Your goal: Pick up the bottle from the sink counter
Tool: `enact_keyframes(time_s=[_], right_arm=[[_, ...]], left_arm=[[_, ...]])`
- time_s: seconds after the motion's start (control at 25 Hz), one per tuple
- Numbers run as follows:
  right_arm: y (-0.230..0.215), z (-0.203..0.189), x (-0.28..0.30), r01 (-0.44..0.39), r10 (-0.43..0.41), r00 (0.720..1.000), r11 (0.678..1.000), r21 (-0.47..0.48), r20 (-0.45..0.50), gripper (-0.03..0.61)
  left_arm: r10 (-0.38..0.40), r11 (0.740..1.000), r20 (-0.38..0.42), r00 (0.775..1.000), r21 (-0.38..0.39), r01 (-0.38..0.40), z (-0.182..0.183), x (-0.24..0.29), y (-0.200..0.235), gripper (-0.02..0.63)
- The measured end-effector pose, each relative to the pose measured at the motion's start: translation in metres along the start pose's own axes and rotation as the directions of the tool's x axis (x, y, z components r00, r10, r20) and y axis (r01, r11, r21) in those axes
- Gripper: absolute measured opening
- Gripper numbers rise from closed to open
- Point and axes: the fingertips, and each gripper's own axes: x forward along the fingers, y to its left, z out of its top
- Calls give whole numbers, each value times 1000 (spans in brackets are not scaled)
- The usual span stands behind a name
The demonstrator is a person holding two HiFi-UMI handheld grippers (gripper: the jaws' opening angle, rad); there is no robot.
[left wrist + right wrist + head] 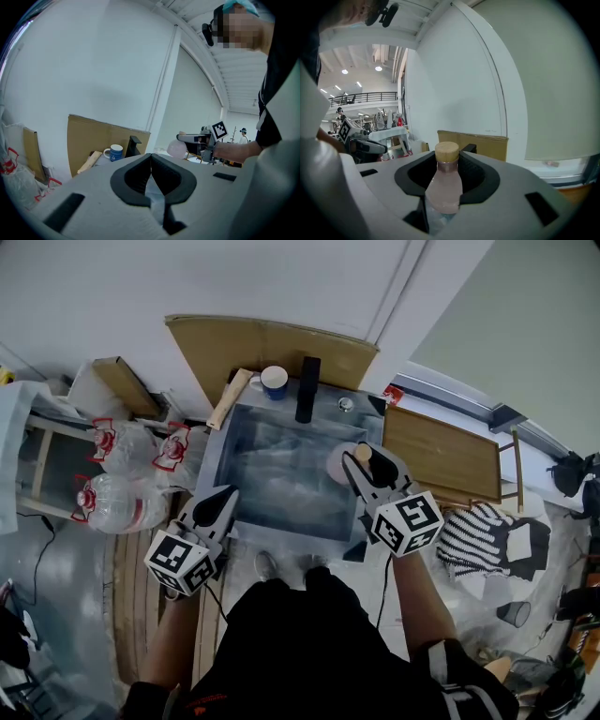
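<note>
1. Two tools in view. The right tool (449, 157) grips the pink bottle (444, 187), pads pressing its sides and the tan cap poking past the jaw tips.
2. The bottle is upright in that tool, by the right edge of the sink (228, 442).
3. The left tool (151, 158) is clenched, jaw tips meeting with nothing between. The bottle is well off to its right.
4. A mug (115, 152) and a black tap (132, 145) stand ahead of the left tool.

Blue mug (274, 381) and black tap (307, 388) stood before a cardboard sheet (272, 348). Three clear water jugs (122, 502) lay left; a wooden board (441, 454) lay right.
</note>
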Motion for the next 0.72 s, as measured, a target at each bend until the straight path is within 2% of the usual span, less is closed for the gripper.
enact_keyframes(time_s=[0.72], right_arm=[[-8, -6, 2, -7, 7, 1000, 1000, 9, -18, 143]], left_arm=[[-7, 1000, -2, 1000, -2, 7, 1, 12, -2, 20]])
